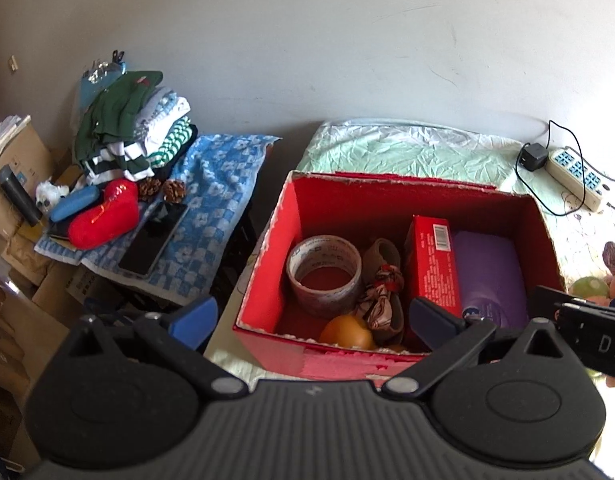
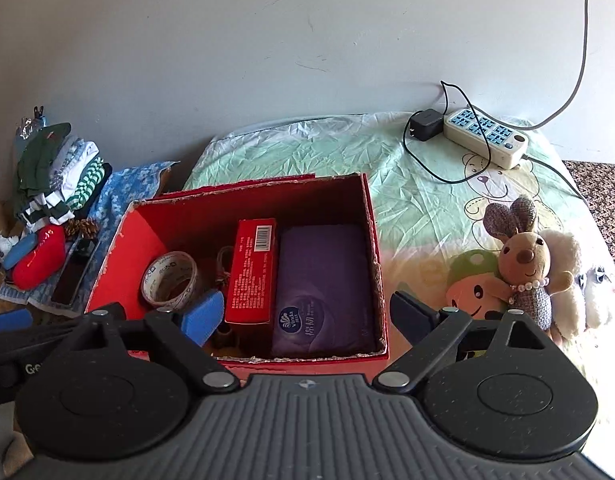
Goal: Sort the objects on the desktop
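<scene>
Both grippers, left gripper [image 1: 313, 314] and right gripper [image 2: 305, 312], are hovering spread and empty over the red box [image 2: 373, 216] already holding tape roll [image 2: 169, 282], red carton [image 2: 253, 272] and purple tissue pack [image 2: 323, 284], while the plush rabbit [image 2: 527, 268] is lying just beside it, needing a wide, centred grasp if it belongs inside.

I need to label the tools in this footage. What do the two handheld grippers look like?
Both match: a ribbed dark grey body, two round black hubs, black linkage arms with silver rivets, and blue finger pads. See the left gripper and right gripper. No hands or sleeves show.
</scene>
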